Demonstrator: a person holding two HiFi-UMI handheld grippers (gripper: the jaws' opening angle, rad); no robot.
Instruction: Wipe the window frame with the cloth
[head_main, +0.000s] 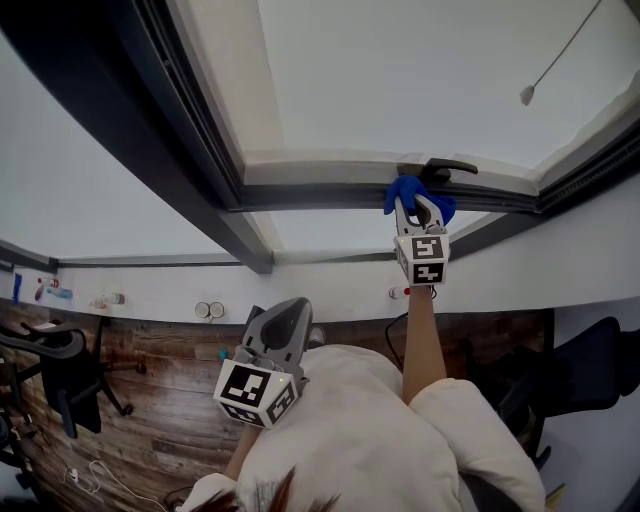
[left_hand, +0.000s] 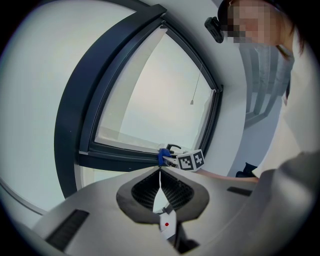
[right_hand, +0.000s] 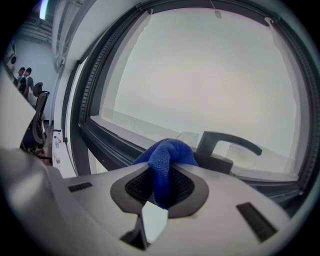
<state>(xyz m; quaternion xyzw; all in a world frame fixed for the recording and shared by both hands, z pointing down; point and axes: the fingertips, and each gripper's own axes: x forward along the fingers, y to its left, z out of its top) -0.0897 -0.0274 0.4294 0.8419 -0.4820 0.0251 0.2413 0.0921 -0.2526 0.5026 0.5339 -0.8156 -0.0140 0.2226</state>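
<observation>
Right gripper (head_main: 418, 210) is raised to the window frame (head_main: 320, 196). Its jaws are clamped on a blue cloth (right_hand: 166, 159), which is bunched between them and held against the dark rail just beside the handle (right_hand: 226, 144). Left gripper (left_hand: 160, 174) is held low near the chest, jaws pressed together with nothing between them, well apart from the frame.

Risks, as judged:
- The handle could be snagged by the cloth wad, or knocked by a jaw, if the stroke is carried that way.
- Only a small bunch of cloth is presented, so the rail may be scraped by bare jaw tips rather than fabric, and the corners may be missed.
- With the arm stretched out, pressure may be uneven and the cloth could be dragged out of the pinch.

Not made out:
- Whether the cloth truly touches the rail or sits just off it.
- How much cloth is left loose beyond the pinch.
- Any dirt on the frame.
- The frame's far ends, which are cut off in the head view.
</observation>
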